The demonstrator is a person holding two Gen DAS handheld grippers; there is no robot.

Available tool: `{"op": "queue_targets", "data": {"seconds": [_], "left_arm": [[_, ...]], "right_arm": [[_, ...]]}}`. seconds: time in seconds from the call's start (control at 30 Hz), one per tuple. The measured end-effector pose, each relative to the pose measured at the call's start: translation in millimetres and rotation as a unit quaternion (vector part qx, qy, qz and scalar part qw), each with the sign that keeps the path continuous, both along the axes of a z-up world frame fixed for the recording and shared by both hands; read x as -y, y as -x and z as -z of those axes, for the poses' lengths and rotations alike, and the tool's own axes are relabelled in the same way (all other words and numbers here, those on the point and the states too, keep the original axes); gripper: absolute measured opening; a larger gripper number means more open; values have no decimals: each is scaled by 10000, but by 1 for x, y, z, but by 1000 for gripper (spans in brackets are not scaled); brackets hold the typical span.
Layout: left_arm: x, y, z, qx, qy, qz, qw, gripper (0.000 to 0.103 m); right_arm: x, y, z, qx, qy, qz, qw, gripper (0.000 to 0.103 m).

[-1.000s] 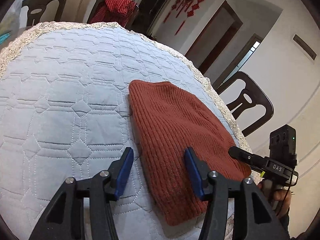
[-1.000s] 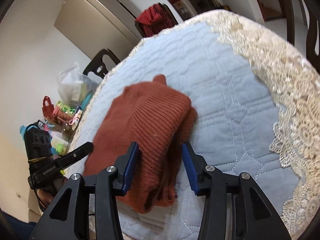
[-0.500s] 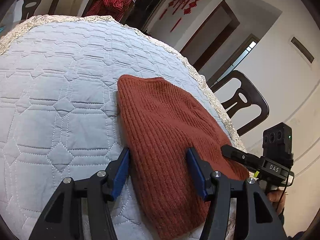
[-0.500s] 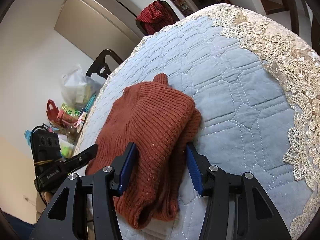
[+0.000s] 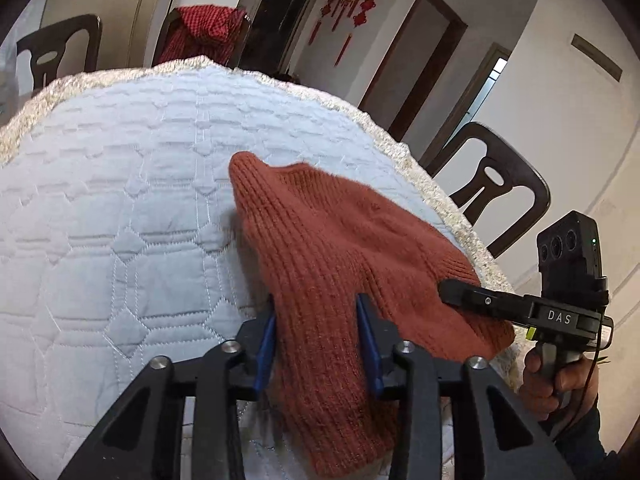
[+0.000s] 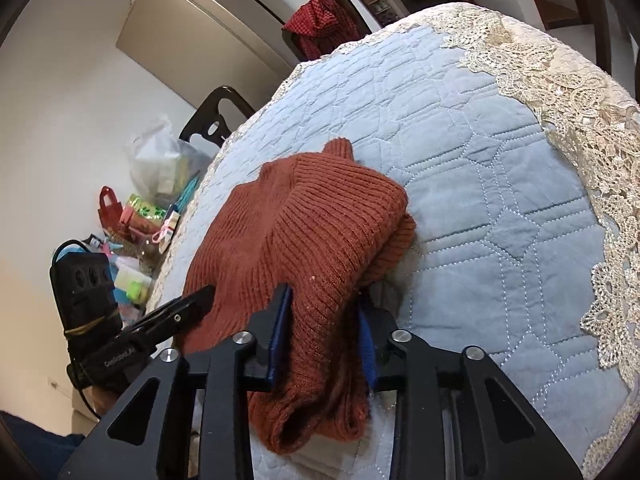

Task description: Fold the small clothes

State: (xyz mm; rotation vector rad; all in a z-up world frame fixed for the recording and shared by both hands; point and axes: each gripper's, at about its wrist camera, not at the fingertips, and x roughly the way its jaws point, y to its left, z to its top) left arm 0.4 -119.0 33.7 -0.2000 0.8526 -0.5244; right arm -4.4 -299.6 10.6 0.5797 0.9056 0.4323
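Nearest of all, the left hand-held gripper (image 5: 318, 344) has the near edge of the rust-red knitted garment (image 5: 340, 240) between its blue pads, and its jaws are closing onto the fabric; the knit already bulges up between them, so it reads as a pinch taking hold. The right hand-held gripper (image 6: 324, 338) is doing the same on the other near corner: jaws closing, with a thick, doubled roll of the same garment (image 6: 304, 236) bunched between the pads. Each gripper shows in the other's view, just beside the garment's near edge, the right one at the right side of the cloth and the left one at the left, with a hand wrapped round each handle.

From those two grips the garment runs straight away across the counter (image 5: 120, 208), which is covered in a pale blue quilted cloth with a lace border (image 6: 568, 92). Its long axis points away from both grippers, narrowing to a small peak at the far end. It sits toward the right side of the counter as the left wrist view shows it, close to the lace edge. Neither hand is nearer: both hold the same near end, side by side.

So the next move, by my reading, turns on carrying that near edge forward along the long axis toward the far peak. Beyond the counter stand dark chairs (image 5: 492, 188), one draped with red checked cloth (image 5: 200, 36).
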Motion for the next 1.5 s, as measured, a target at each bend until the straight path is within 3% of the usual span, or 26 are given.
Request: {"op": "queue_targets", "data": {"seconds": [0.37, 0.9, 1.07, 1.23, 1.27, 1.33, 1.5], "left_arm": [[-24, 5, -37, 622, 83, -65, 9980, 35], [-144, -51, -45, 736, -14, -971, 9925, 35], [-178, -74, -32, 649, 60, -1202, 9906, 36], [-198, -87, 12, 139, -98, -1469, 9890, 41], [-202, -84, 18, 134, 13, -1509, 9885, 43], [-207, -78, 16, 149, 177, -1557, 9875, 43], [-202, -59, -7, 557, -206, -1804, 9818, 42]], "right_arm": [[-24, 3, -38, 541, -108, -229, 9982, 28], [-140, -77, -43, 797, -127, -1178, 9898, 28], [-168, -104, -35, 767, -172, -1335, 9879, 28], [-181, -129, -1, 324, -35, -1446, 9890, 30], [-181, -131, 6, 224, 11, -1457, 9891, 32], [-178, -128, 12, 171, -10, -1458, 9892, 35], [-167, -113, -10, 479, 314, -1263, 9903, 36]]}}
